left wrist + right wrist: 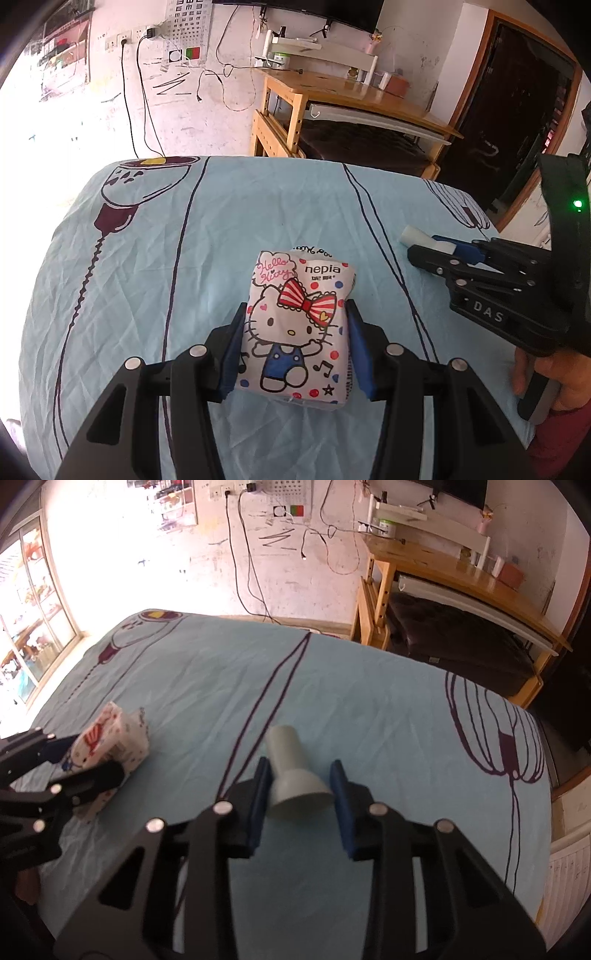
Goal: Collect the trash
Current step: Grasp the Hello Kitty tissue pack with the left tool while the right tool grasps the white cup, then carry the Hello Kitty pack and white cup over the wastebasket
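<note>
Tissue pack (295,325), printed soft film, lies on the blue bedsheet (155,266), pinched at its long sides by the left gripper (295,325); probably light, compressible and slippery. Grey funnel-shaped cap (295,779), seemingly rigid plastic, sits between the pads of the right gripper (299,786), left pad touching, right apparently apart.

We are in a home bedroom: a bed (332,701) under a light blue printed sheet fills the near view. On the far right stands a wooden desk (354,92), and cables (144,103) hang down the scribbled far wall.
</note>
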`<state>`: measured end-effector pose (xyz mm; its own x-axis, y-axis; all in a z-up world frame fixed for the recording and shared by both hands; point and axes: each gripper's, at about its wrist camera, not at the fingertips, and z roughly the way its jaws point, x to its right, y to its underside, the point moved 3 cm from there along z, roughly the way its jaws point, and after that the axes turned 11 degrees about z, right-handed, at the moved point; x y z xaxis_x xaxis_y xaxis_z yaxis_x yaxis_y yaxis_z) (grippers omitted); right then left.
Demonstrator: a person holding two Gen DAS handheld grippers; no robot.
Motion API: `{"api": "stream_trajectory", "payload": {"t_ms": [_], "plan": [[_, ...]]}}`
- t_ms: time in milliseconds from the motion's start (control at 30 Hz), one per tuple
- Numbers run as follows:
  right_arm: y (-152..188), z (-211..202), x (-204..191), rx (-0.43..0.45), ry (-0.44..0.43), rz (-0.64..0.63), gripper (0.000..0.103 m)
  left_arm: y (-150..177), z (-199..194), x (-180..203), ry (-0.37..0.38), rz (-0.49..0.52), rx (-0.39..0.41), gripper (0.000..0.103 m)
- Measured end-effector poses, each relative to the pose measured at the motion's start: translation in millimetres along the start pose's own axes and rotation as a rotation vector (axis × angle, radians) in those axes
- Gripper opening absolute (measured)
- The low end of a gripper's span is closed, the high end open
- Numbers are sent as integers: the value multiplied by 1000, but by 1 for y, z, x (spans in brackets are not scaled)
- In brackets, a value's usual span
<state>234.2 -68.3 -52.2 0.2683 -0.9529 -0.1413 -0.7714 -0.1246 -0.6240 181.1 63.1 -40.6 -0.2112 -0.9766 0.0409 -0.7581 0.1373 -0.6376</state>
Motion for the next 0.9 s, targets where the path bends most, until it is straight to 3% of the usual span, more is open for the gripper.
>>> {"api": "stream_trajectory", "payload": {"t_ms": [367, 900], "plan": [[1, -49, 25, 98, -113, 104, 31, -6, -7, 21, -19, 8, 19, 45], [26, -106, 117, 240, -118, 273, 32, -20, -13, 85, -58, 137, 33, 45]]}}
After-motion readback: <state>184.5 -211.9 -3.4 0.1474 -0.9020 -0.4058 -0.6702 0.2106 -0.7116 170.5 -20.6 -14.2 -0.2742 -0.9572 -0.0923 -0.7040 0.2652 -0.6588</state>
